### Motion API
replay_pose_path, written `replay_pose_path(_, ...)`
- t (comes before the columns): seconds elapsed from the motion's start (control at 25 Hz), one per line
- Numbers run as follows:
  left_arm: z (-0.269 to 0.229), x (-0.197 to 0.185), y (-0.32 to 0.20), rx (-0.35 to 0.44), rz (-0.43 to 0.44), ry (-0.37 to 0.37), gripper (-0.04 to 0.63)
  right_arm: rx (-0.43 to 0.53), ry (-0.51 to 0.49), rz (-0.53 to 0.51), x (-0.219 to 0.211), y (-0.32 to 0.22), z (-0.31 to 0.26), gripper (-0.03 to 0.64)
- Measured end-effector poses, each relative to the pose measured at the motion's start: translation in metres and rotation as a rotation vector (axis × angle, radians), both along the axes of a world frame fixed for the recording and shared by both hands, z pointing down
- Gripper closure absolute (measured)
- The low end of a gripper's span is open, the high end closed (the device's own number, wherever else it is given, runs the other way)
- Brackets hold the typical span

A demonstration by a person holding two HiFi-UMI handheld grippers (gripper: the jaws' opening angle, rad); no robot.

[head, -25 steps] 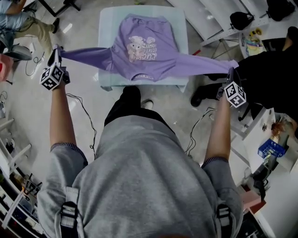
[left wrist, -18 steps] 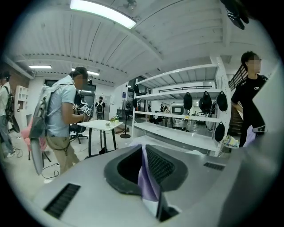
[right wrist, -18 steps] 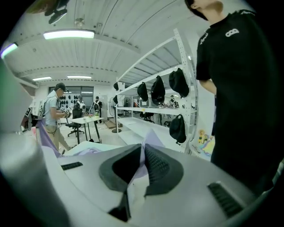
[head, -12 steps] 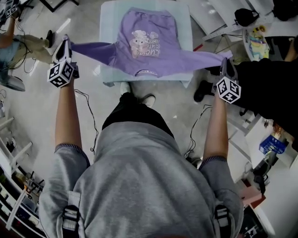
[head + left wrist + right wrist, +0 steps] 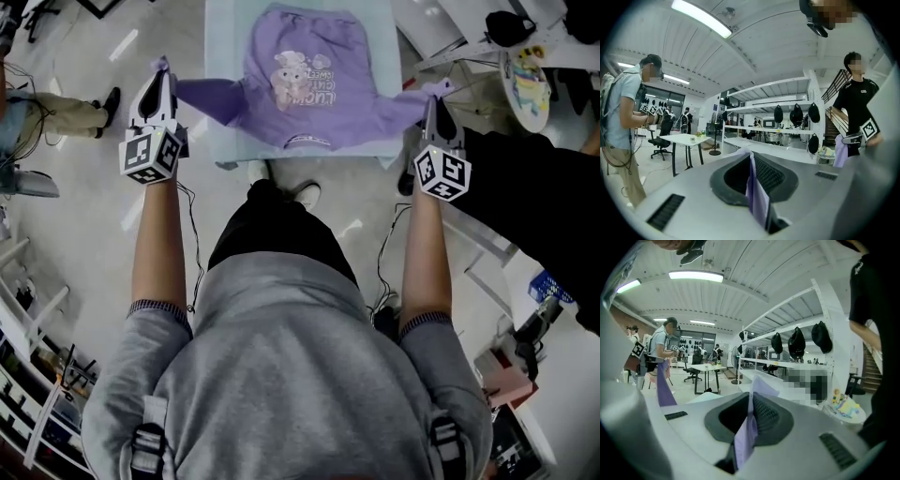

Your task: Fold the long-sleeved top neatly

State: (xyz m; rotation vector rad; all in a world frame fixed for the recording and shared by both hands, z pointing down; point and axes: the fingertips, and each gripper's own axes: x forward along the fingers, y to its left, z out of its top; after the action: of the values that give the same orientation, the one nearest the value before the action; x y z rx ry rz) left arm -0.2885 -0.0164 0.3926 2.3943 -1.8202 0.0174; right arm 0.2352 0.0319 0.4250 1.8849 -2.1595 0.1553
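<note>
A lilac long-sleeved top [image 5: 309, 84] with a cartoon print lies on a small pale table [image 5: 220, 37], neck towards me. My left gripper [image 5: 161, 75] is shut on the end of its left sleeve [image 5: 211, 96], held off the table's left edge. My right gripper [image 5: 429, 101] is shut on the end of the right sleeve [image 5: 394, 108] at the table's right edge. In the left gripper view lilac cloth [image 5: 757, 197] is pinched between the jaws. The right gripper view shows the same: cloth [image 5: 747, 432] clamped in the jaws. Both sleeves hang slack between body and grippers.
A person in black [image 5: 544, 197] stands close on the right. Another person's legs [image 5: 56, 108] show at the left. White shelving [image 5: 450, 28] stands at the back right, cables [image 5: 187, 244] trail on the floor, and a table with chairs [image 5: 686, 140] stands further off.
Both grippers have moved inward toward the table, each with its sleeve end. The sleeves, stretched wide a second ago, are now shorter and slacker. The top's body has stayed on the table.
</note>
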Motion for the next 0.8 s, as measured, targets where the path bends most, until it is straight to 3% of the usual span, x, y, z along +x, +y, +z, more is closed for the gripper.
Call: replay_pose_path(0.8,0.059,0.053,-0.001,-0.036,0.129,0.016,0.555,-0.061,0.025,-0.264,-0.184,-0.025,0.091,0.584)
